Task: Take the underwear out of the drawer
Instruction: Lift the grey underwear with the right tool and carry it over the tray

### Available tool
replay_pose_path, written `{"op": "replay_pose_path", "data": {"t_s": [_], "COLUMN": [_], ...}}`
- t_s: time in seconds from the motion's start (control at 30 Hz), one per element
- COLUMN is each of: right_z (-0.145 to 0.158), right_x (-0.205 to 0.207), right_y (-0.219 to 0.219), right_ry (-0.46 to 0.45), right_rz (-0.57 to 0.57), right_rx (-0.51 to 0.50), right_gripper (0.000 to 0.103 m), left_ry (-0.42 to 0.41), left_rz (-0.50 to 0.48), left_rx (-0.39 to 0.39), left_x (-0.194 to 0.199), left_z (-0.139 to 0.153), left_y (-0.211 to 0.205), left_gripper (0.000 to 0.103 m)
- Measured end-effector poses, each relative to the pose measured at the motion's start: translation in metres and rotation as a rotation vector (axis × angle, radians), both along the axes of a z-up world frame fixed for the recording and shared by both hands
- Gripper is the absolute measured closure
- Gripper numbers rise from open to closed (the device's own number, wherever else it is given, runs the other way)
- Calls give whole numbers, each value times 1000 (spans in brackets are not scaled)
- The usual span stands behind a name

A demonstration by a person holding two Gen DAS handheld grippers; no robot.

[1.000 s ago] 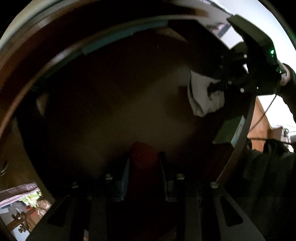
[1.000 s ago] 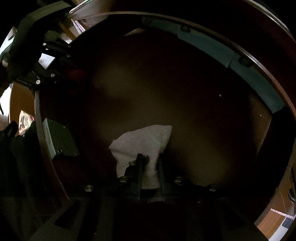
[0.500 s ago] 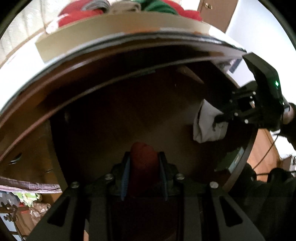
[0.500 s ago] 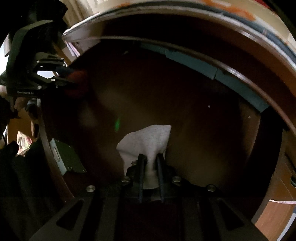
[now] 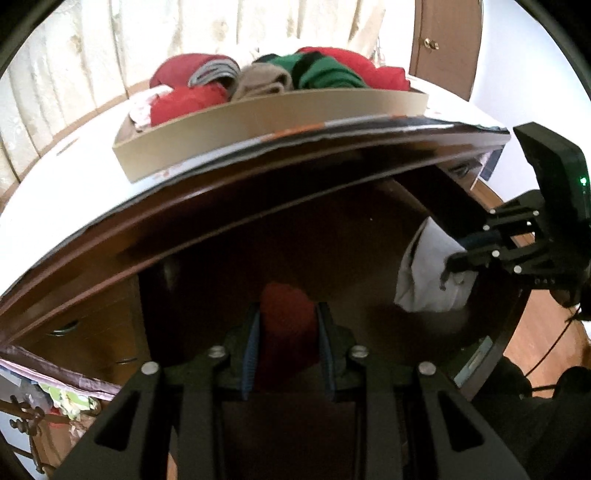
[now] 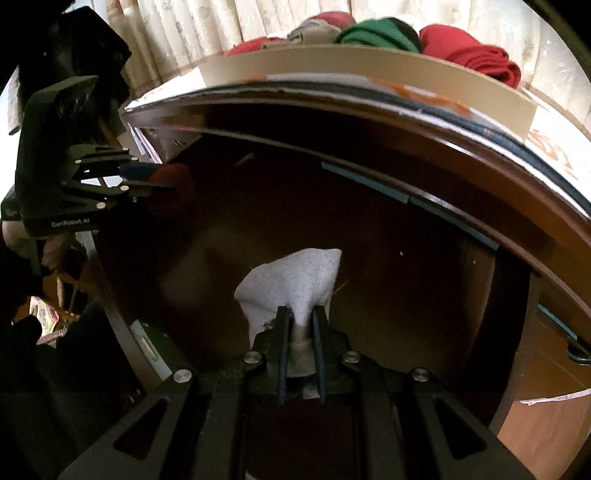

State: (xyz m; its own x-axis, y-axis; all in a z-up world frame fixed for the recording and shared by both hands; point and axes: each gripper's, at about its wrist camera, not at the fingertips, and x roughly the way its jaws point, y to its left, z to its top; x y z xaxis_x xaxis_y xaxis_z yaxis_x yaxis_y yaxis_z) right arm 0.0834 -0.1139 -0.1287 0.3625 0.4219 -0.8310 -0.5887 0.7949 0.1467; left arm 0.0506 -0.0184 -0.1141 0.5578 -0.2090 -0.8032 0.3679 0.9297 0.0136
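1. The left tongs (image 5: 287, 343) are clamped on a dark red folded piece of cloth underwear (image 5: 286, 325), which fills the gap between the blue-ribbed pads (image 5: 252, 354) and sticks out past their tips.
2. The right tongs (image 6: 301, 332) are clamped on a white, finely dotted piece of cloth underwear (image 6: 295, 284), pinched to a narrow neck between the pads, with the rest fanning out beyond them.
3. Both pieces hang over the open dark brown wooden drawer (image 5: 332, 236), clear of its dim bottom; the red one is near the drawer's left side, the white one near its right side.
4. From the left wrist view the right tongs (image 5: 452, 264) show at the right edge with the white cloth (image 5: 424, 273) draped below them.
5. Beyond the drawer's far edge lies the white-topped surface (image 5: 74, 192) of the dresser.
6. On that surface, near its front edge, stands a shallow tan cardboard tray (image 5: 258, 122) holding folded red, green, grey and beige clothes (image 5: 325, 70).
7. Farthest back hang cream patterned curtains (image 5: 184, 26).
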Motion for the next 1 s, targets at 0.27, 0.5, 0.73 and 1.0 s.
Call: {"op": "replay_pose_path", "data": {"t_s": [0.27, 0.5, 0.73, 1.0], "right_z": [24, 45, 58, 80], "right_x": [-22, -36, -48, -60], "right_y": [-42, -63, -80, -92], "right_ry": [-49, -95, -120, -182], "right_rz": [-22, -53, -67, -89], "right_rx": [55, 95, 112, 143], "right_gripper": [90, 90, 90, 90], "left_ry": [-51, -109, -141, -206], "left_rz": [27, 56, 77, 107], "left_rx": [10, 46, 37, 32], "left_x": [-9, -17, -22, -28], "left_z": [4, 10, 20, 37], "left_y": [-9, -13, -11, -11], "left_gripper": [76, 76, 76, 76]}}
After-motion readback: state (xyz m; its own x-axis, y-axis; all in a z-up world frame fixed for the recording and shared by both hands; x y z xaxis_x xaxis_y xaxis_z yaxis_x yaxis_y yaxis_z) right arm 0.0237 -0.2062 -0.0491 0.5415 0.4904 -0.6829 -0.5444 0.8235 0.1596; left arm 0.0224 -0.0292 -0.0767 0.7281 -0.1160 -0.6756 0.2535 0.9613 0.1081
